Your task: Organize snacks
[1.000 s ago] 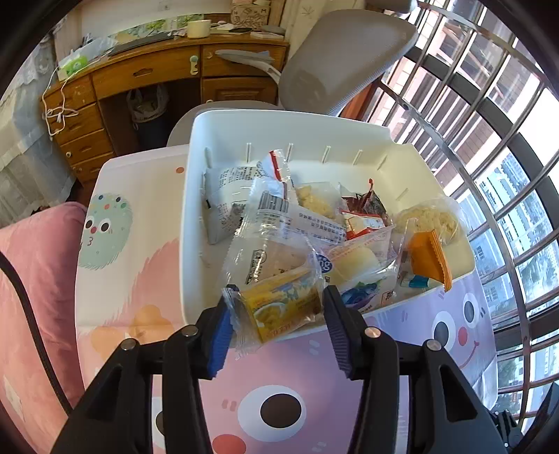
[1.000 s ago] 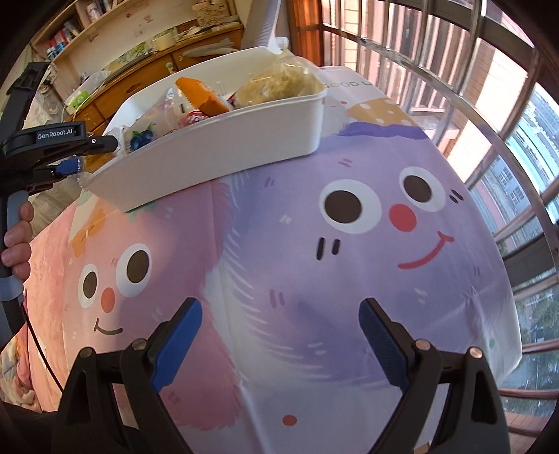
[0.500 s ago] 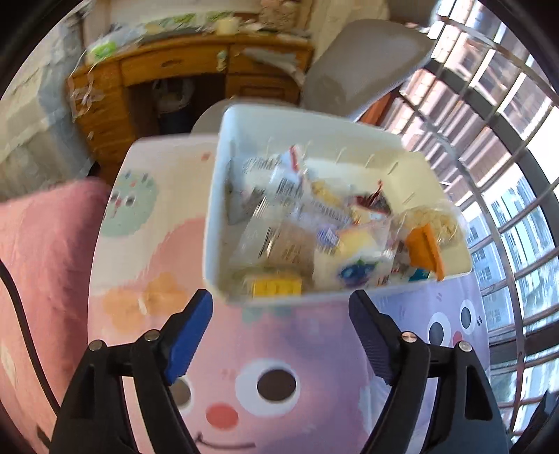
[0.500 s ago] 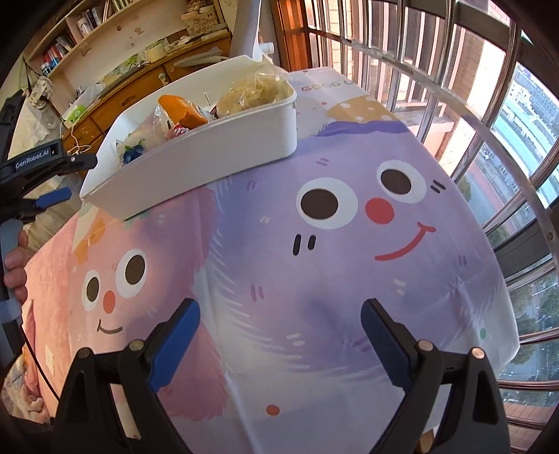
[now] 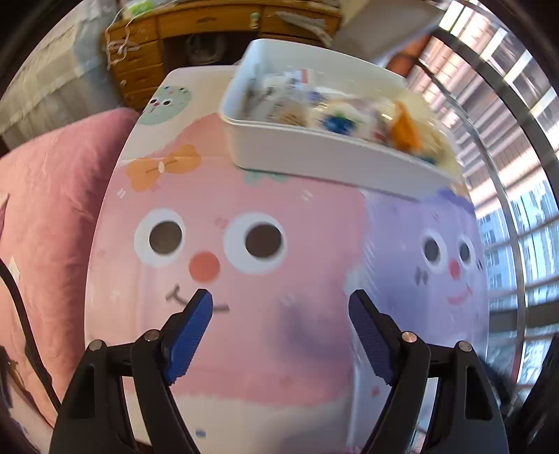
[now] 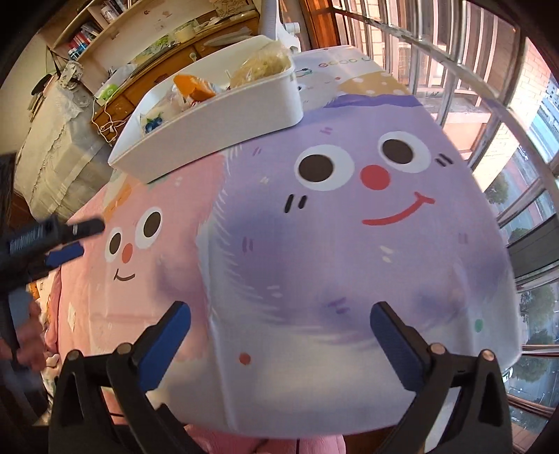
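Observation:
A white bin (image 5: 314,153) full of wrapped snacks (image 5: 335,122) stands at the far side of the cartoon tablecloth (image 5: 244,195). It also shows in the right wrist view (image 6: 223,115), with an orange packet (image 6: 194,85) and a noodle bag (image 6: 262,64) on top. My left gripper (image 5: 279,314) is open and empty, low over the pink face, well short of the bin. My right gripper (image 6: 279,328) is open and empty over the purple face near the table's front edge. The left gripper also shows at the left of the right wrist view (image 6: 59,244).
A pink cushion (image 5: 45,216) lies left of the table. A wooden desk (image 5: 223,31) and a grey chair (image 5: 380,21) stand behind the bin. Window bars (image 6: 489,80) run along the right side.
My left gripper let go of the yellow snack packet into the bin, opened wide and drew back toward the table's near side. The right gripper stayed open and pulled back slightly.

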`<state>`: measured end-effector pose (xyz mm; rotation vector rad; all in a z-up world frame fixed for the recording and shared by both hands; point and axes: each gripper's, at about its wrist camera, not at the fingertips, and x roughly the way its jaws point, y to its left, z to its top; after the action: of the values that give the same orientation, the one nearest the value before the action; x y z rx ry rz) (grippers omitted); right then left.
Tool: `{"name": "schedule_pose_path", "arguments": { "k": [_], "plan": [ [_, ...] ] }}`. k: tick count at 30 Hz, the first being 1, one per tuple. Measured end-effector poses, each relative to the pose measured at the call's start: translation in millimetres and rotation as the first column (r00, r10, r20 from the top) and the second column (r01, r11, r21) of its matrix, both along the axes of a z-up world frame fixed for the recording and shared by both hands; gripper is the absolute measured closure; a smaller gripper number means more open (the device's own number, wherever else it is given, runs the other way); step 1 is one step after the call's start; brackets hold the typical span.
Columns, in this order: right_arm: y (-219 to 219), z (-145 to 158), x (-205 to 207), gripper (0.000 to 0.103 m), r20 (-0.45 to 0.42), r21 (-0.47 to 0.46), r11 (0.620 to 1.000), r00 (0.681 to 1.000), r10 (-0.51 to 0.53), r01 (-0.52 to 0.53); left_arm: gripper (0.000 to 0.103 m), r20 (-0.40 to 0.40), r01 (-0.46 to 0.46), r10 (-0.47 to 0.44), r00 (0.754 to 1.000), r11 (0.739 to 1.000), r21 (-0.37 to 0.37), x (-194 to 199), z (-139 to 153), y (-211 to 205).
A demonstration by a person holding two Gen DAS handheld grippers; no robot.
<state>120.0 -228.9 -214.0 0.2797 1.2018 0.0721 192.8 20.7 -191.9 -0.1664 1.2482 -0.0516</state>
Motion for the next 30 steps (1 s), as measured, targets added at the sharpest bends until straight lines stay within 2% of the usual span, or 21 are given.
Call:
{"name": "schedule_pose_path", "arguments": {
  "k": [3,6,14,20,23,30],
  "plan": [
    [-9,13,-4,0.0,-0.014,-0.005,1.0,1.0,0.016,-0.016,0.024,0.016,0.052,-0.053,0.998,0.998,0.028,-23,18,-15],
    [-13,38,-10,0.0,0.019,-0.035,0.998,0.999,0.05,-0.049,0.024,0.041,0.116,-0.12,0.992,0.99,0.078,-43,43,-32],
    [-12,108,-30,0.0,0.113,-0.041,0.99,0.984,0.136,-0.132,0.024,0.132,0.177,-0.187,0.974,0.981,0.08,-75,112,-55],
    [-5,155,-45,0.0,0.164,-0.031,0.986,0.972,0.168,-0.166,0.024,0.218,0.15,-0.163,0.962,0.986,0.078,-91,154,-62],
    [4,175,-56,0.0,0.199,-0.052,0.983,0.963,0.184,-0.177,0.024,0.243,0.087,-0.1,0.965,0.994,0.064,-99,169,-57],
    [14,194,-80,0.0,0.249,-0.105,0.982,0.951,0.181,-0.16,0.024,0.273,-0.026,-0.002,0.962,0.995,0.101,-124,172,-43]
  ]
}}
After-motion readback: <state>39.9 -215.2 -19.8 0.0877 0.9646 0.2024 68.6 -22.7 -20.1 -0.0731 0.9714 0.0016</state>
